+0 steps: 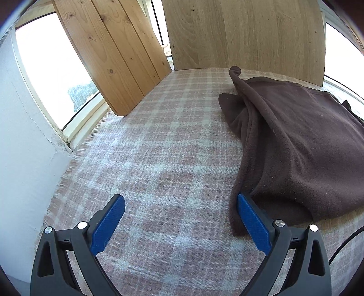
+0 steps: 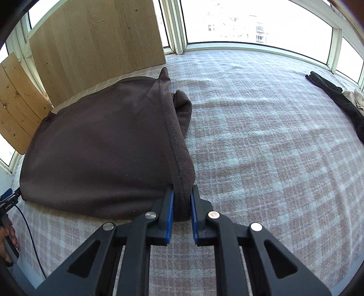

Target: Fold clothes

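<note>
The brown fleece (image 2: pixel 102 145) lies bunched on the checked blanket (image 2: pixel 261 136), near the wooden boards (image 1: pixel 109 52). The right gripper (image 2: pixel 182 205) has its fingers pinched narrow on the fleece's near hemmed edge, probably to lift it over. The left gripper (image 1: pixel 179 218) rests with fingers wide, empty, just beside the opposite edge, likely readying a matching grasp.

Plaid blanket (image 1: pixel 159 159), wooden boards (image 1: pixel 109 52) leaning against windows (image 2: pixel 250 20)

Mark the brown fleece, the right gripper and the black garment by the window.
brown fleece (image 2: pixel 102 141): right wrist view, on its flat top layer.
right gripper (image 2: pixel 182 205): right wrist view, between the fingertips, shut on the fleece's hemmed edge.
black garment (image 2: pixel 336 95): right wrist view, mid-length.
</note>
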The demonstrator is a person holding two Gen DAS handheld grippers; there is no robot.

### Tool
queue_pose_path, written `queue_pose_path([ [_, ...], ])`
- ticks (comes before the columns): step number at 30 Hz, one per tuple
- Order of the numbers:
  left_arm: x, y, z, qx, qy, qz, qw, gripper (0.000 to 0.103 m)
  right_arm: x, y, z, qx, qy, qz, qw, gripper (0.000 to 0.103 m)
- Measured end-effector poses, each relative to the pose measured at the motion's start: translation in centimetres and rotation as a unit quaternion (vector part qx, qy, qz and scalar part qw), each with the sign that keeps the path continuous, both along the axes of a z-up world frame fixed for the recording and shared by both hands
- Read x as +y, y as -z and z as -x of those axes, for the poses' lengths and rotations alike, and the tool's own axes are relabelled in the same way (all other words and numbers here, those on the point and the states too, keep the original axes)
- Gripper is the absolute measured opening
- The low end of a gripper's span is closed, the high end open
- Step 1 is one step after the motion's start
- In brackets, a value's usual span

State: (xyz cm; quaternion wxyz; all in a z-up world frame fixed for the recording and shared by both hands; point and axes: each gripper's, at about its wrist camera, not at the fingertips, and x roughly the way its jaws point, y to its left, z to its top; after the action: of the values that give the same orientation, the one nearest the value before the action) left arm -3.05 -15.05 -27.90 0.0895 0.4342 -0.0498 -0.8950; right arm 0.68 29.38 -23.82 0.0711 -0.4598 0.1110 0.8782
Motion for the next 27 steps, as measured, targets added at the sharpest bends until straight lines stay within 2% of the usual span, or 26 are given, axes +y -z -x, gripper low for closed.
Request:
queue_pose_path([
  [5, -0.4, 0.1, -0.2, -0.004, -0.004, -0.001, 1.0000, 0.100, 0.3, 0.6, 0.1, -0.005, 0.001, 0.007, 1.000, 0.013],
  [7, -0.5, -0.2, -0.5, -0.007, -0.009, -0.007, 0.9999, 0.099, 0.8, 0.4, 0.3, -0.019, 0.007, 0.010, 1.000, 0.027],
  [8, -0.5, -0.5, -0.7, -0.009, -0.012, -0.009, 0.9999, 0.099, 0.9, 0.1, 0.3, -0.029, 0.013, 0.005, 0.999, 0.039],
  [10, -0.5, -1.8, -1.3, -0.007, -0.022, -0.002, 0.9997, 0.095, 0.5, -1.3, -0.1, -0.018, 0.011, 0.012, 1.000, 0.040],
  [12, -0.6, -3.6, -2.1, 0.014, -0.019, -0.010, 0.9997, 0.095, -0.2, -3.1, -0.9, 0.006, 0.010, 0.004, 1.000, 0.040],
  [14, -0.3, -5.0, -2.2, 0.030, -0.006, -0.029, 0.9991, 0.097, -1.7, -4.2, -0.7, 0.027, -0.016, 0.011, 0.999, 0.040],
  [16, 0.8, -5.3, -1.4, 0.034, 0.009, -0.036, 0.9987, 0.097, -3.7, -3.9, 0.9, 0.029, -0.054, 0.024, 0.998, 0.040],
  [19, 3.3, -4.5, -0.2, 0.037, 0.036, -0.046, 0.9976, 0.097, -6.0, -1.8, 3.5, 0.016, -0.097, 0.070, 0.993, 0.040],
  [21, 4.5, -3.0, 0.6, 0.019, 0.043, -0.034, 0.9983, 0.097, -6.0, 0.2, 4.5, -0.012, -0.088, 0.066, 0.994, 0.040],
  [22, 4.9, -1.9, 0.9, 0.002, 0.041, -0.021, 0.9989, 0.097, -5.3, 1.0, 4.5, -0.016, -0.081, 0.070, 0.994, 0.038],
  [23, 4.6, -0.7, 1.1, -0.018, 0.034, -0.013, 0.9992, 0.097, -4.6, 1.4, 4.2, -0.005, -0.078, 0.075, 0.994, 0.025],
  [24, 3.9, 0.1, 0.9, -0.027, 0.030, -0.023, 0.9989, 0.098, -3.9, 1.8, 3.9, -0.006, -0.072, 0.066, 0.995, 0.000],
  [25, 2.9, 0.4, 0.4, -0.024, 0.026, -0.050, 0.9981, 0.098, -3.2, 2.0, 3.6, -0.005, -0.067, 0.066, 0.995, 0.000],
  [27, 1.7, 0.6, -0.2, -0.027, 0.017, -0.056, 0.9979, 0.099, -1.9, 2.4, 3.1, -0.006, -0.054, 0.083, 0.995, 0.000],
])
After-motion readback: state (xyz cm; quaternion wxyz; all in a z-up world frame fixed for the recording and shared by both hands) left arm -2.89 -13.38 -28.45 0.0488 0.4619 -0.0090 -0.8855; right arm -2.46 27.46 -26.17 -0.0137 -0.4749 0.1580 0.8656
